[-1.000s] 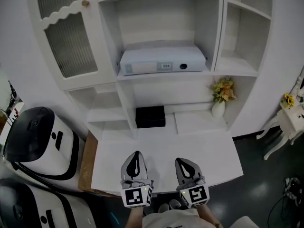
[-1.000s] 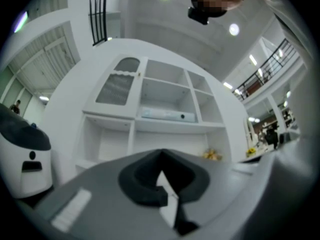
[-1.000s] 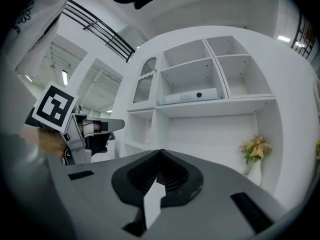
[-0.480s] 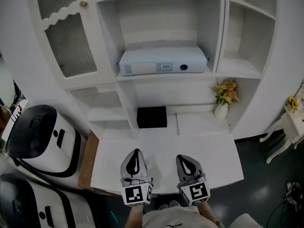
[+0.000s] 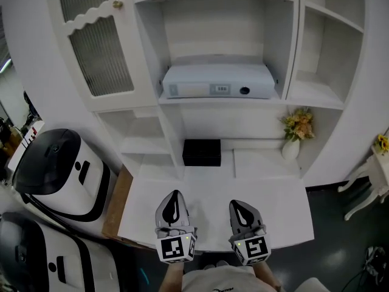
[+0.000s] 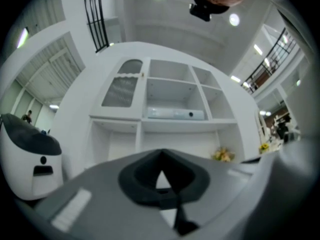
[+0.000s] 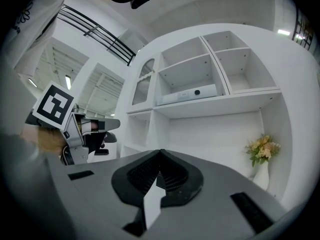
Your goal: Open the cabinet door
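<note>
The cabinet door, ribbed glass in a scalloped frame, is sitting flush in its bay of the white shelf unit. Its small brass knob is showing at the door's top right corner. Nothing is touching it, so the task is looking unstarted: the reach, the grip on the knob and the pull are all remaining.

Right of the door, a flat white box is lying on the open shelf. Below and right of the door, a black box is resting at the back of the desk ledge, and a vase of flowers is standing farther right. Below and left of the door, a rounded white-and-black machine is crowding the floor.

Well below the door, over the ledge's near edge, the left gripper and right gripper are hovering side by side. Both are keeping their jaws pressed together on nothing.

Judging by the knob's place, the door is probably hinging on its left edge and swinging out toward the person. The air in front of the door is looking free, and the straight path up from the left gripper is crossing only bare ledge and the small open shelves beneath the door. The jaws are needing to part before closing on so small a knob.
</note>
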Available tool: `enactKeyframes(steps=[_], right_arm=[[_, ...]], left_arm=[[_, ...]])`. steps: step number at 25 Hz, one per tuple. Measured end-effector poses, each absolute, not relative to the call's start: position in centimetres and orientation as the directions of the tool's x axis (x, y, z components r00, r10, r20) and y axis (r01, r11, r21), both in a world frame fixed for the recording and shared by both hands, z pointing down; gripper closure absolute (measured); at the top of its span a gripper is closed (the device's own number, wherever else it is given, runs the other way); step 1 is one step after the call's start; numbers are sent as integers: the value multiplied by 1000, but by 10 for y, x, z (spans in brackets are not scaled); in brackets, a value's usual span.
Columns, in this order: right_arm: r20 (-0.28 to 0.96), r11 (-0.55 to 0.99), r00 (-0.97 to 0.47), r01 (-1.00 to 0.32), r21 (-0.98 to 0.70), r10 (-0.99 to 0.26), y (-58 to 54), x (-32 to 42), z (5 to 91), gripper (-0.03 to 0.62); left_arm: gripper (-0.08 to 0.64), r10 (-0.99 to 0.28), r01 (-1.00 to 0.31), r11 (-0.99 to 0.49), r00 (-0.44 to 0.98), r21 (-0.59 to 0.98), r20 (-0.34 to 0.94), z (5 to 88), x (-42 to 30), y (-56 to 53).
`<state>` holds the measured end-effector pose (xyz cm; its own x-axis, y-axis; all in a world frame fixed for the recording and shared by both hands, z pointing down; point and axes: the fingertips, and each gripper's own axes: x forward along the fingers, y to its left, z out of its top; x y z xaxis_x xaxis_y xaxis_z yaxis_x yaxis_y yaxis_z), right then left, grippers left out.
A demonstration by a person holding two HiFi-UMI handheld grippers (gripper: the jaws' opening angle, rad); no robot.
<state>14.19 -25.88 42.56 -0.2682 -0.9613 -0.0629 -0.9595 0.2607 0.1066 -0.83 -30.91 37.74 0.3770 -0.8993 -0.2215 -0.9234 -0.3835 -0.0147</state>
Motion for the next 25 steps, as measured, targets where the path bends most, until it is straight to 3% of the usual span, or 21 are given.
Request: enactKeyframes(steps=[5, 16, 25], right_arm=[[-48, 303, -311, -945, 125, -949, -254, 135, 422, 592], [-61, 361, -372, -921, 144, -926, -259, 121, 412, 592], [-135, 425, -449, -888, 176, -883, -267, 95, 378, 592]], left_arm=[[555, -887, -928, -364, 371, -81, -273, 338, -15, -318], [545, -740, -939, -311, 335, -144, -583, 115, -54, -374], [525, -760, -960, -253, 276, -123, -588, 11, -64, -435]])
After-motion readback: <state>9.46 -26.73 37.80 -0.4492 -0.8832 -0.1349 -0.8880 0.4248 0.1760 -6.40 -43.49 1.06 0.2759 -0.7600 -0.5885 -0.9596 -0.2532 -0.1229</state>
